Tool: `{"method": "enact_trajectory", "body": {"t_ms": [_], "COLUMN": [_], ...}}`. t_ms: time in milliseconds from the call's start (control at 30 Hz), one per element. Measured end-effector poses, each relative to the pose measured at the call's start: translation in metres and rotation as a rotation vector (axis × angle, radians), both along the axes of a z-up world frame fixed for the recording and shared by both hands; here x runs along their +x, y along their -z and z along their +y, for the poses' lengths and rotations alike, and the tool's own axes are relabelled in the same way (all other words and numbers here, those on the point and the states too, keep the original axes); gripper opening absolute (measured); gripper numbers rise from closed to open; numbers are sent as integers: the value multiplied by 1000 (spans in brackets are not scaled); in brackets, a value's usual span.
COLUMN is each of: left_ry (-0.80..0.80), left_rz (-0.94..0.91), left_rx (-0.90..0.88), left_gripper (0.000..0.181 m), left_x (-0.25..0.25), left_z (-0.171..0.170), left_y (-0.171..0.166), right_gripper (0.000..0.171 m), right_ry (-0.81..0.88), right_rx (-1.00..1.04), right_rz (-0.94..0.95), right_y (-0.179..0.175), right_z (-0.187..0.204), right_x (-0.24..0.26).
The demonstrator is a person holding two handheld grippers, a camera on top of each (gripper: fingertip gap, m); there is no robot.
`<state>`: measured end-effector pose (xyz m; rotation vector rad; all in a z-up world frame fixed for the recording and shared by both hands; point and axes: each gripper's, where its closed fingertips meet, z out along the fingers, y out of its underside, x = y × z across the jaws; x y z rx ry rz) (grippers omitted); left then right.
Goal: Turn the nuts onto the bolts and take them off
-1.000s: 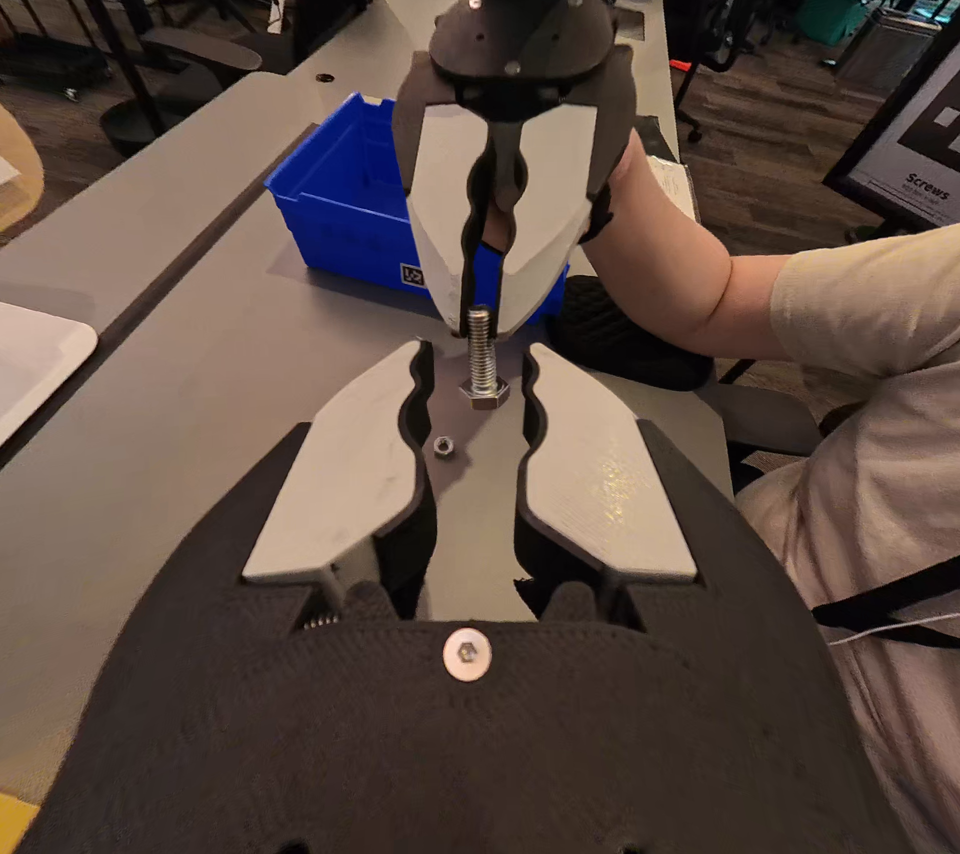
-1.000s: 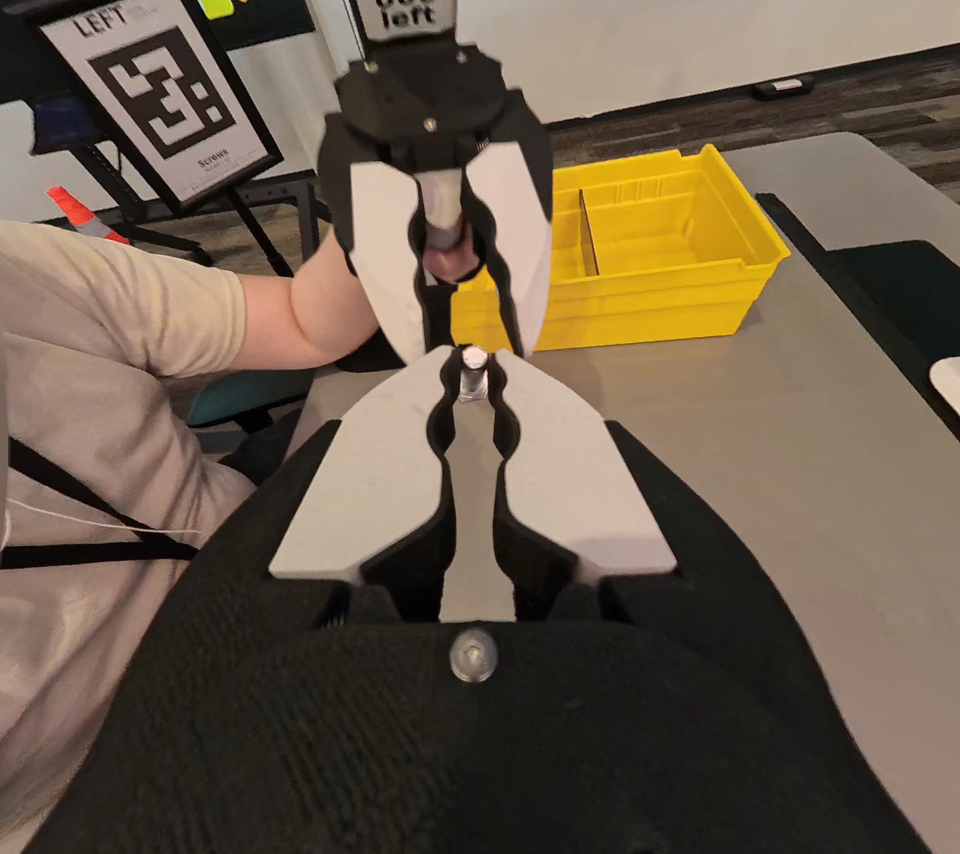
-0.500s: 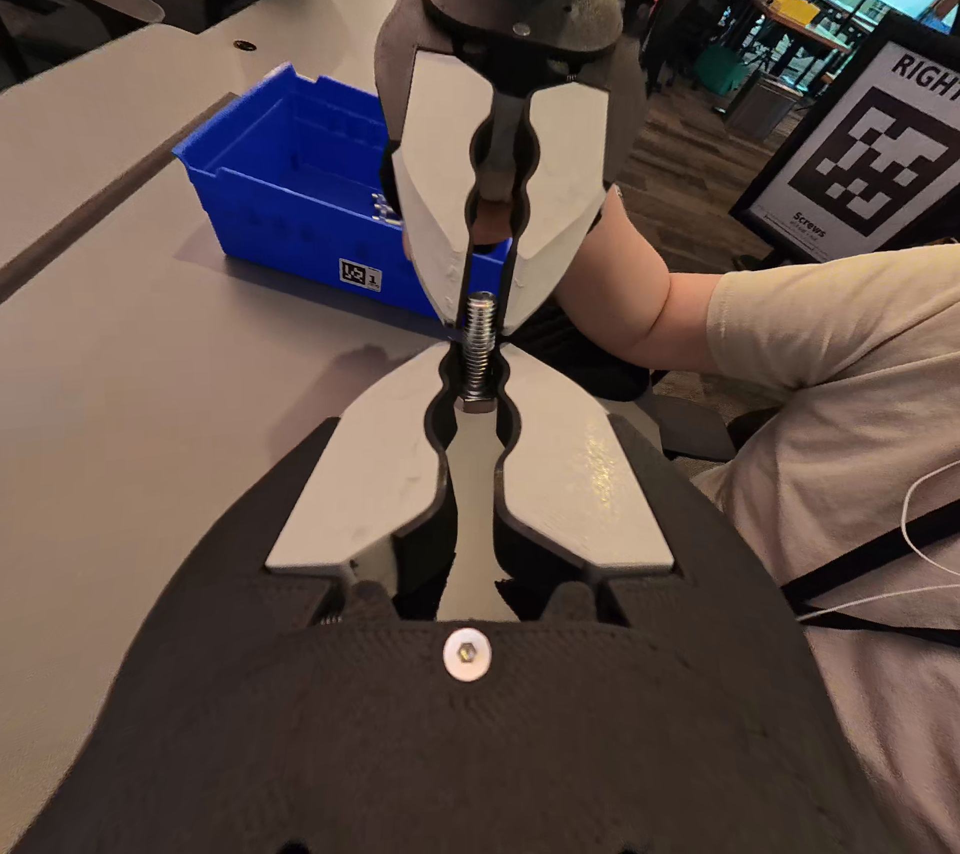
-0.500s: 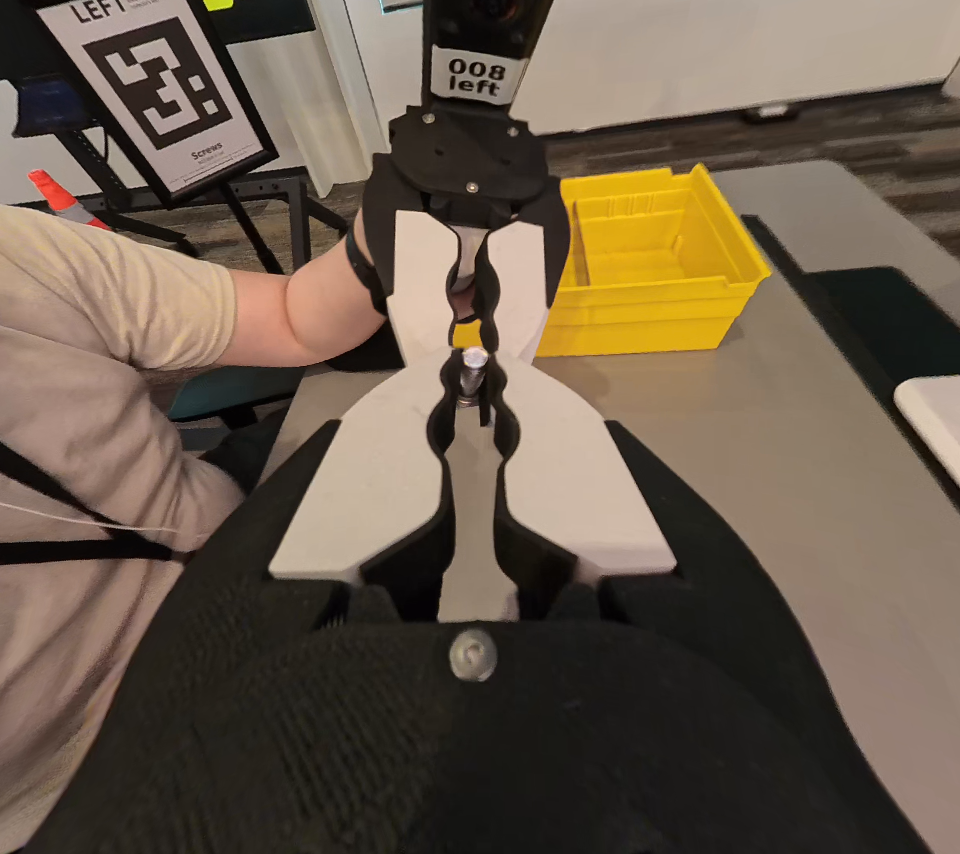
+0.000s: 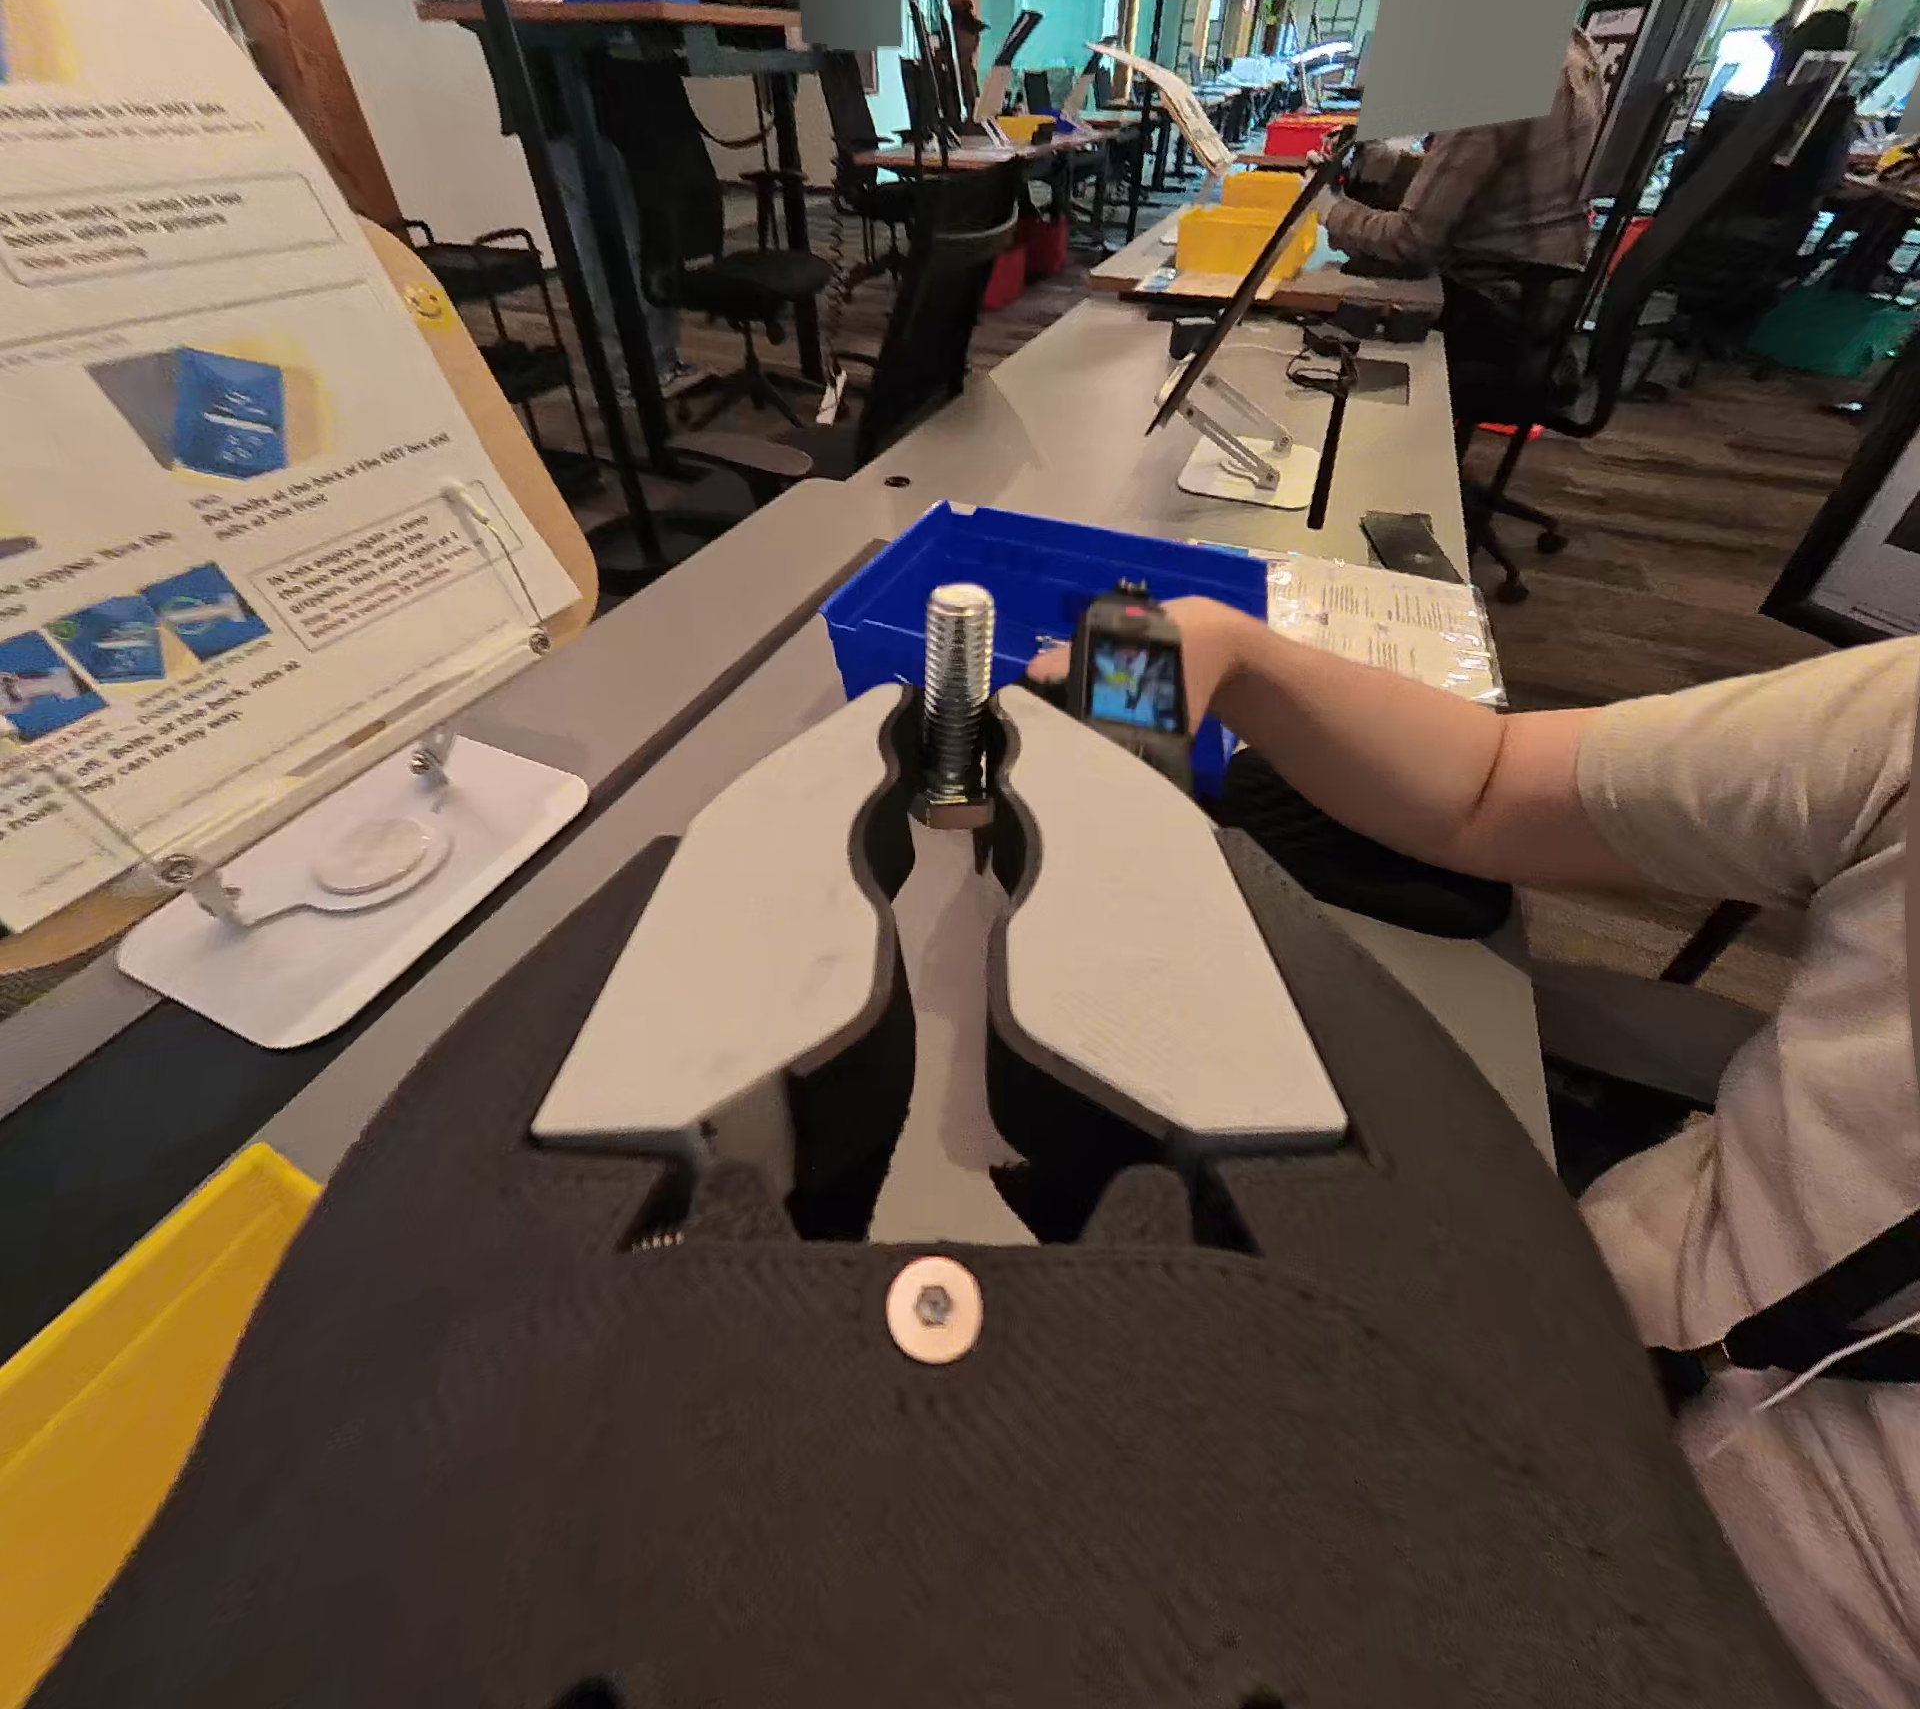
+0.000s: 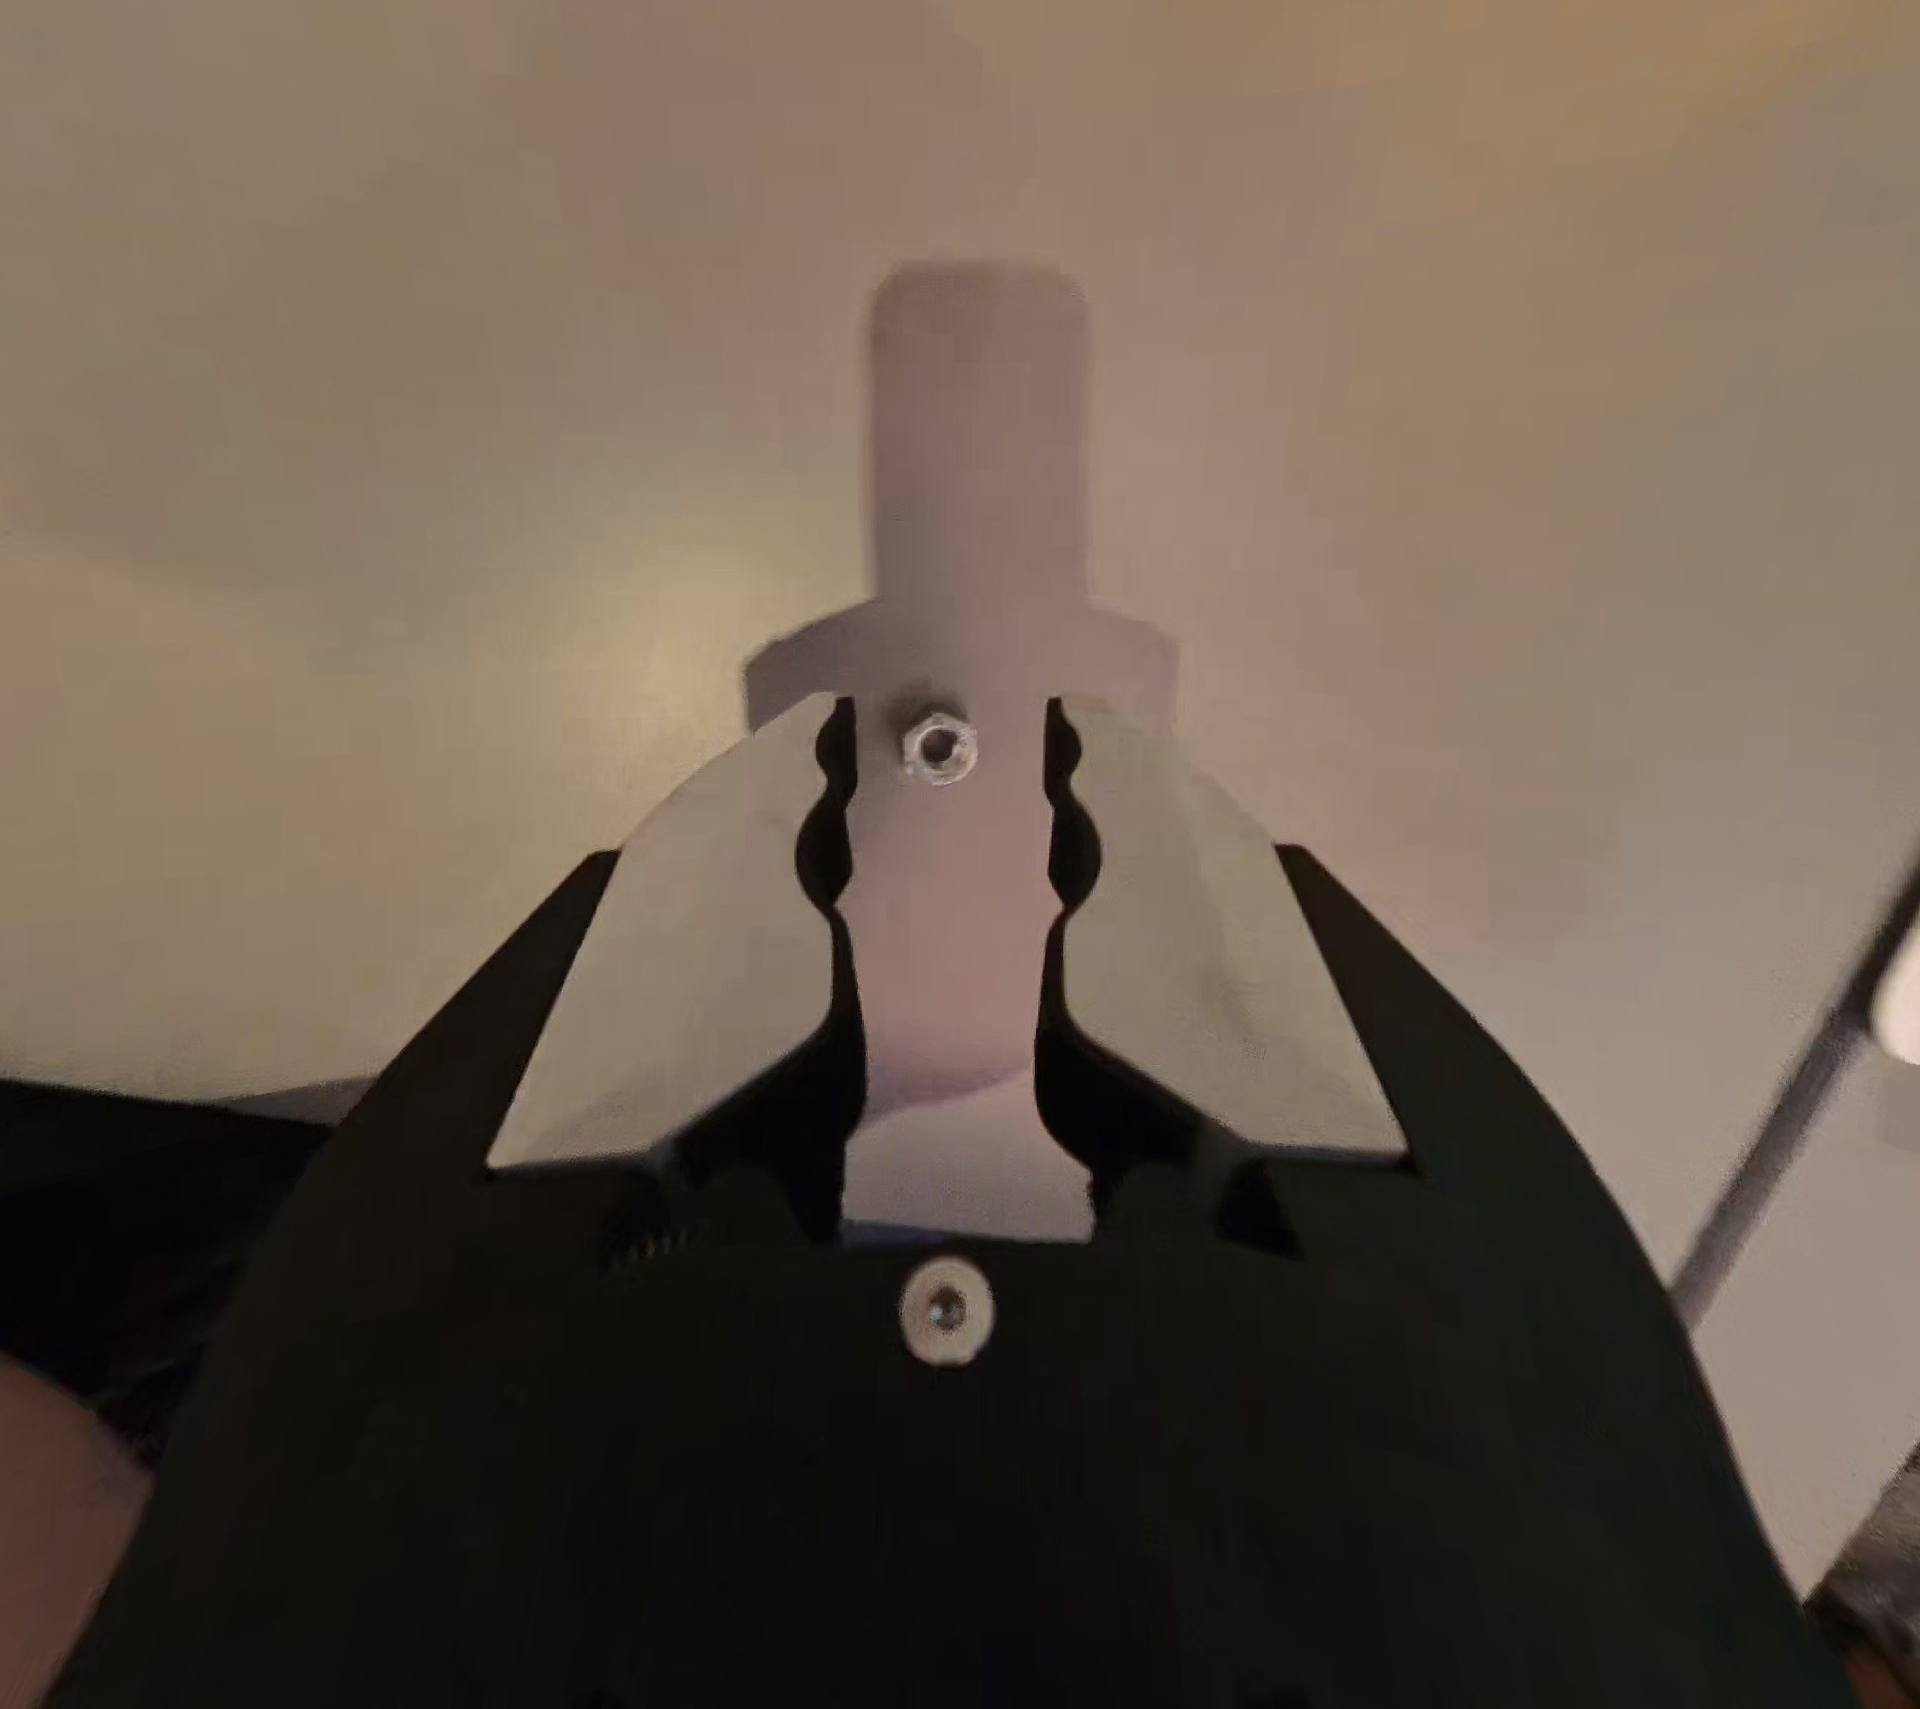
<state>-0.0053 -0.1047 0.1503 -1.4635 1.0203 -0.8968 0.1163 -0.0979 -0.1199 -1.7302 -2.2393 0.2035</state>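
The left gripper (image 5: 956,760) is held level, raised off the grey table (image 5: 727,620), and clamps a steel bolt (image 5: 957,703) by its hex head end, the threaded shank standing upright above the fingertips. Ahead and to its right, the person's right forearm (image 5: 1382,776) reaches out over the table edge toward a blue bin (image 5: 1039,558), the hand wrapped round the right gripper's handle. An instruction stand (image 5: 260,516) is off to its left and a yellow bin (image 5: 125,1410) is at its lower left.

The right gripper (image 6: 948,714) points straight down at the table, jaws apart and empty. A small nut (image 6: 938,750) lies flat on the surface between its fingertips, nearer the left finger (image 6: 727,911), touching neither. Bare tabletop spreads on every side; a seam runs past at the lower right.
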Motion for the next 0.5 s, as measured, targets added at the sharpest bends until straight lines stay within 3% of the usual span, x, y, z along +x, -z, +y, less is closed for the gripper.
{"method": "enact_trajectory", "body": {"t_ms": [167,300,500], "left_ry": [11,28,49], "left_rz": [-23,-18,9], "left_rx": [11,8,0], "left_gripper": [10,10,10], "left_x": [-6,-1,9], "left_z": [-5,-5,-4], "left_y": [-7,-5,3], "right_gripper": [34,34,19], "right_ry": [-36,-12,-25], "right_rx": [3,36,11], "right_rz": [-149,-202,-190], "right_y": [33,40,41], "right_z": [1,10,8], "right_x": [10,18,16]}}
